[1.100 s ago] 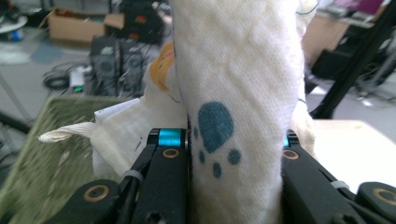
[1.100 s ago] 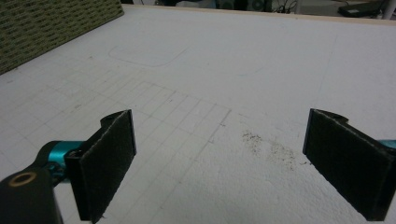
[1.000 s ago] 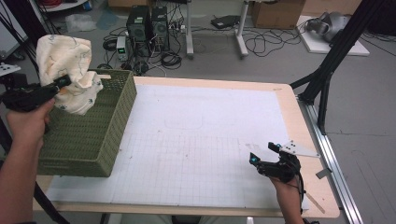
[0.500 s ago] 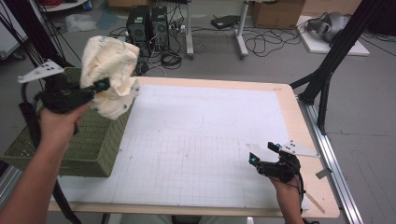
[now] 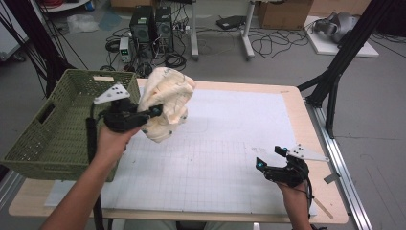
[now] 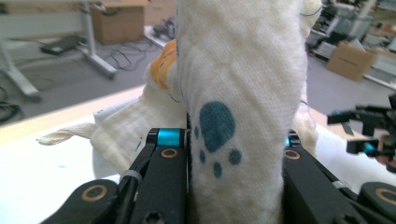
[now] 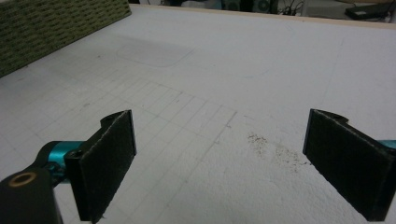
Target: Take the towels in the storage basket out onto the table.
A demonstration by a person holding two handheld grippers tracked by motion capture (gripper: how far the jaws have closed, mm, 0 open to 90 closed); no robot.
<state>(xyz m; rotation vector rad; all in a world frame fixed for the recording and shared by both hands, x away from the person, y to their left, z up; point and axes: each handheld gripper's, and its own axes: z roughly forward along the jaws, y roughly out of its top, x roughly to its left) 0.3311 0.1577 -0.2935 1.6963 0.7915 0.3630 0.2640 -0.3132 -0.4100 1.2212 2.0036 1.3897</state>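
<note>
Cloth (image 5: 165, 109) hangs clamped in the left gripper (image 5: 152, 112); its own view reveals a blue paw print (image 6: 215, 129). The right gripper (image 5: 270, 158) gapes empty.

- A green woven plastic basket (image 5: 57, 129) sits on the table's left edge.
- A white gridded mat (image 5: 220, 158) covers the light wooden table (image 5: 297, 103).
- Black computer towers (image 5: 151, 24) stand on the floor beyond.
</note>
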